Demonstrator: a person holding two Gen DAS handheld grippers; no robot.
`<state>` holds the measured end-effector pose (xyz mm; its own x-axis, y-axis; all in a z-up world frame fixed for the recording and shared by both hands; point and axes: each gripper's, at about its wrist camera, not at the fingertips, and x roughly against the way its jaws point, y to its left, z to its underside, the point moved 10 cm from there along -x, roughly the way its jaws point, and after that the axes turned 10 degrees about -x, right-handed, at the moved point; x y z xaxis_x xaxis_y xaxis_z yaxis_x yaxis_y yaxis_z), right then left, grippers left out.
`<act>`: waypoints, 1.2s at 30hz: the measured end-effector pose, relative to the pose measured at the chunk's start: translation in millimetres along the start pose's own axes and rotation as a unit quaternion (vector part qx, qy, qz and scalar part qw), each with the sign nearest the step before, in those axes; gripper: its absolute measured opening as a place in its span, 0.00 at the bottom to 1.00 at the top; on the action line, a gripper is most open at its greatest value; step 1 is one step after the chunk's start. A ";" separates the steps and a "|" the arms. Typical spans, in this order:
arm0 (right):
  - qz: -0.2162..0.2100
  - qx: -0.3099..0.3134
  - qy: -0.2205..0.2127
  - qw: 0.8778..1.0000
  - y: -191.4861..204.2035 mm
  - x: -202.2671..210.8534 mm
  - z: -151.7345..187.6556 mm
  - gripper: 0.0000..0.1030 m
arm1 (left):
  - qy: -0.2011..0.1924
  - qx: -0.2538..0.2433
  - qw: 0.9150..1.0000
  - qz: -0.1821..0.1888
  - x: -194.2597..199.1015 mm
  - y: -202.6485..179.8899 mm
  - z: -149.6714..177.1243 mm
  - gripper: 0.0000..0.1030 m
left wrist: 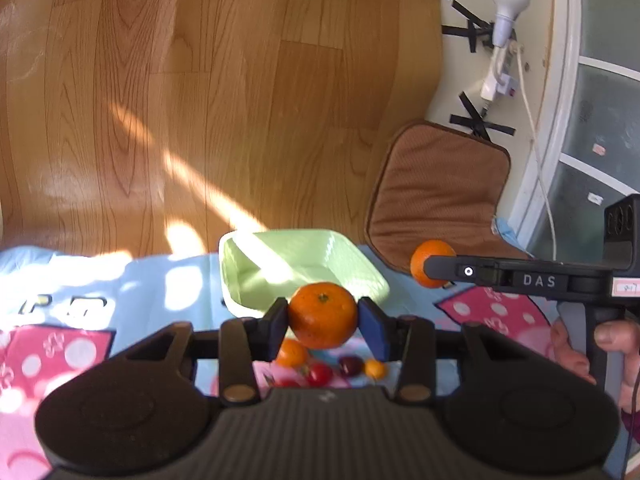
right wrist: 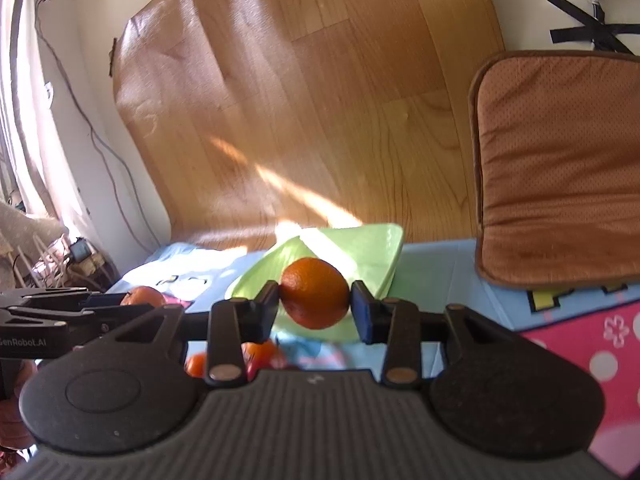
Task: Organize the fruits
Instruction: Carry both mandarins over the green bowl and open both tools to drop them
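Patterned blanket, green tray, small fruits

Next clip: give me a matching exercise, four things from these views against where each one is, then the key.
Things:
1. Orange mandarin with green stem
2. Pale green square plastic basket
3. Small red cherry tomato
4. Brown padded seat cushion

Places:
A. On the blanket, below the left gripper
B. Standing empty on the blanket
C. On the wooden floor, overlapping the blanket's edge
D. Clamped between the left gripper's fingers

Pairs: 1-D, 2-B, 3-A, 4-C

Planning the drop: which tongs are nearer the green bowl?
Left, I'd judge. The left tongs, gripping an orange, sit right at the green bowl's near rim; the right tongs hang off to its right.
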<state>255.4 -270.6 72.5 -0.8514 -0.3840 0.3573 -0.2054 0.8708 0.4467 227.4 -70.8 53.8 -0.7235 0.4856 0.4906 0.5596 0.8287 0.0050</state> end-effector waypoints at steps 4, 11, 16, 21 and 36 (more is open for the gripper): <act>0.022 0.005 0.021 1.000 -4.0 -48.1 -18.3 0.41 | 0.027 0.034 0.999 0.006 -59.1 29.5 -27.0 0.38; 0.049 0.080 0.070 0.993 -1.5 -99.4 1.8 0.41 | 0.107 0.029 0.993 -0.037 -140.5 49.4 -9.0 0.38; 0.068 0.129 0.092 0.985 -1.7 -131.2 6.4 0.41 | 0.125 0.037 0.990 -0.057 -164.7 61.4 -8.3 0.38; 0.096 0.149 0.120 0.977 -10.7 -155.6 8.9 0.41 | 0.148 0.034 0.985 -0.082 -182.8 69.2 -4.3 0.39; 0.085 0.110 0.080 0.987 -6.2 -133.6 -11.8 0.46 | 0.107 0.052 0.989 -0.092 -146.9 70.5 -22.2 0.45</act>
<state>376.0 -228.4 31.7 -0.7994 -0.2541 0.5444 -0.1800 0.9658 0.1865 382.1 -89.9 1.4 -0.7011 0.2640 0.6624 0.3748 0.9267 0.0274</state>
